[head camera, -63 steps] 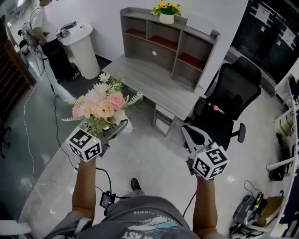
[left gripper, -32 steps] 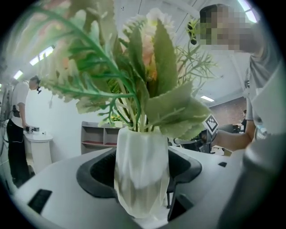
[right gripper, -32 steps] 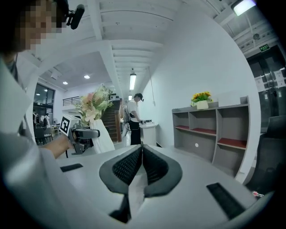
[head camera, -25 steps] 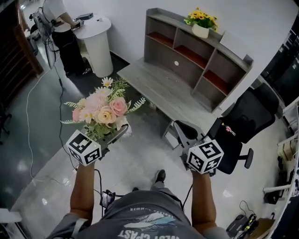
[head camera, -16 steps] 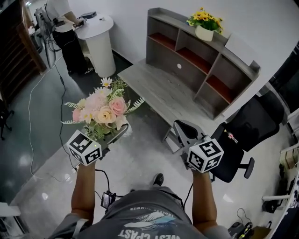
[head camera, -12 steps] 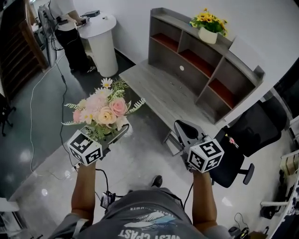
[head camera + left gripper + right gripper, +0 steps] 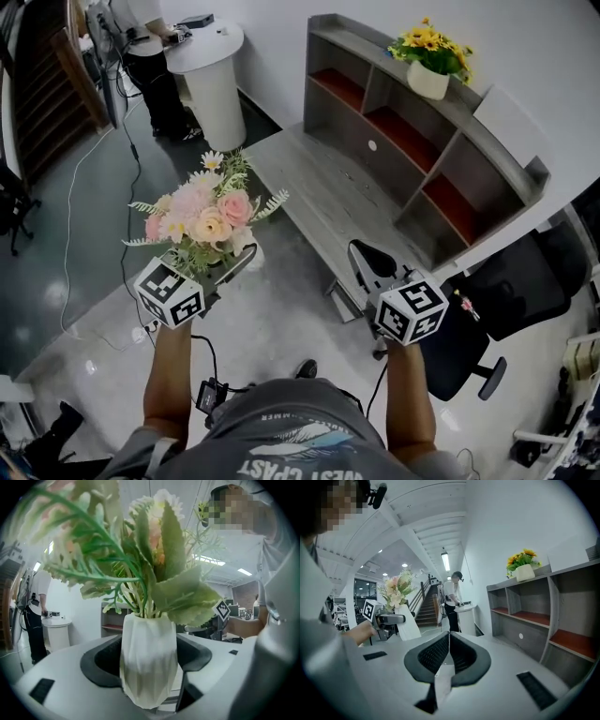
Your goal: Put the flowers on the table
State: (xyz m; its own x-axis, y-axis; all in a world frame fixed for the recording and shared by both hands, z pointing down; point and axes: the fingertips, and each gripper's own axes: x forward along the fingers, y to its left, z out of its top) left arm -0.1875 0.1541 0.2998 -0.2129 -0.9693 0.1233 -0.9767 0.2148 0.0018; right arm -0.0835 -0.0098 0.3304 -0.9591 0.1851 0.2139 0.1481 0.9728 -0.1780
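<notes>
A bouquet of pink and cream flowers (image 7: 200,216) stands upright in a white faceted vase (image 7: 149,660), held in the air over the floor. My left gripper (image 7: 236,265) is shut on the vase, one dark pad on each side of it (image 7: 149,667). The grey desk (image 7: 323,192) lies ahead and to the right of the bouquet. My right gripper (image 7: 360,254) hovers near the desk's front edge, its jaws shut on nothing (image 7: 448,639). The right gripper view also shows the flowers (image 7: 396,588) off to the left.
A grey shelf unit (image 7: 427,141) sits on the desk's far side with a pot of yellow flowers (image 7: 429,64) on top. A black office chair (image 7: 506,300) stands at right. A white round stand (image 7: 214,80) and a person (image 7: 150,52) are at far left. Cables cross the floor.
The view has swung and come closer to the desk, and the chair has slid toward the right edge. Both grippers keep their places in the view, and the vase stays held.
</notes>
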